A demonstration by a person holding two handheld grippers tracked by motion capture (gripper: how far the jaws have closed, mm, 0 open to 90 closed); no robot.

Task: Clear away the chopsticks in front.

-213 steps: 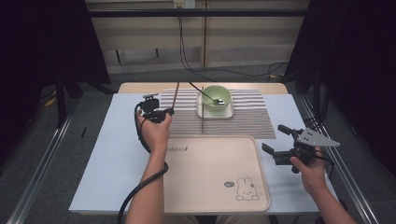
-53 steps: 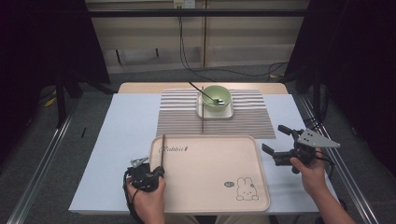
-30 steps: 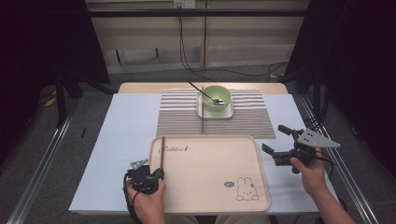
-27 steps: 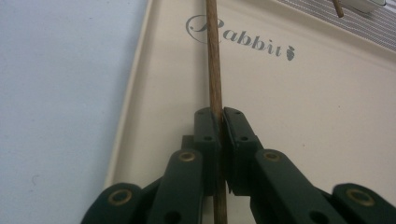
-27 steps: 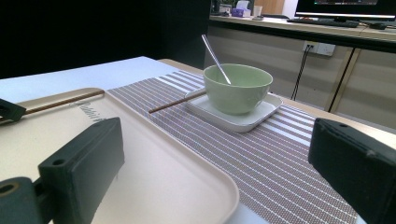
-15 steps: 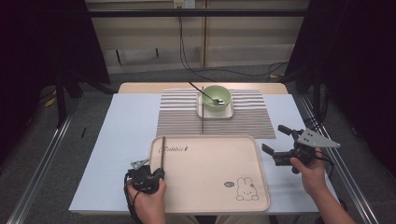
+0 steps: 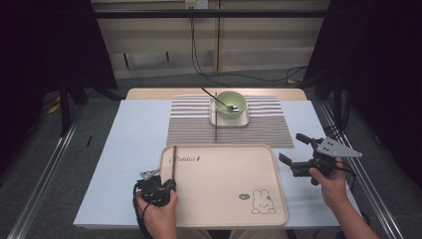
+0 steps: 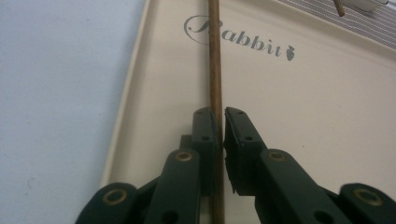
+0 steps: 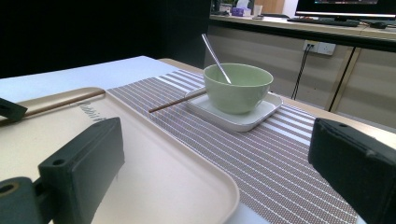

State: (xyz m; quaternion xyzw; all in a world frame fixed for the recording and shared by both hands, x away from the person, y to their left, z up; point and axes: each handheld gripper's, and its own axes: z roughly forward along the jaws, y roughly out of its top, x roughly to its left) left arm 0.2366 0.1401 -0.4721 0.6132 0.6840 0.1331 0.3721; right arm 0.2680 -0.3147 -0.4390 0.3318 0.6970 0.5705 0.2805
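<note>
Left gripper view: left gripper (image 8: pixel 218 116) fingers nearly closed around chopstick (image 8: pixel 215 70), grip uncertain, its near end hidden.

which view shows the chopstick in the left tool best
The left gripper view: the chopstick runs up the middle between the left tool jaws, over the tray. The high view shows it whole but thin. The right gripper view catches a low stretch at the tray's far edge.

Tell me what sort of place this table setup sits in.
Probably a lab or office workroom, not a dining room: a monitor on a back counter, wall sockets with trailing cables, and dark curtains around the table.
</note>
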